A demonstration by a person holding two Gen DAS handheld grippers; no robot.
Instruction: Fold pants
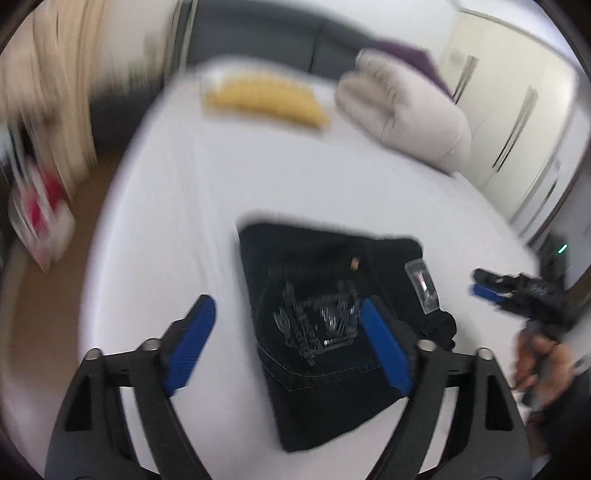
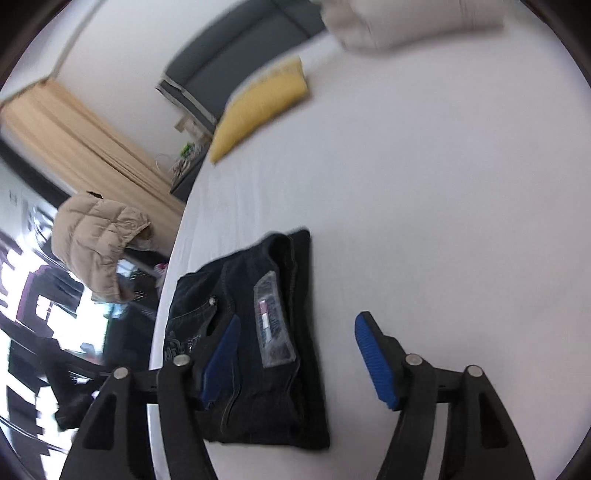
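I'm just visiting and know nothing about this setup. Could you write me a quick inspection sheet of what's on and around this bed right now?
Surface: white bed sheet, smooth and flat.
Job's things: dark denim pants folded into a compact rectangle, back pocket embroidery and a waist label facing up.
Clutter: yellow rectangular pillow and rolled pale beige duvet at the far end of the bed.
Grippers: left gripper open above the pants, holding nothing; right gripper open, holding nothing, its left finger in front of the denim.
Cables: nothing seen.
Surroundings: beige puffer jacket draped beside the bed, tan curtain, grey headboard, white wardrobe doors.
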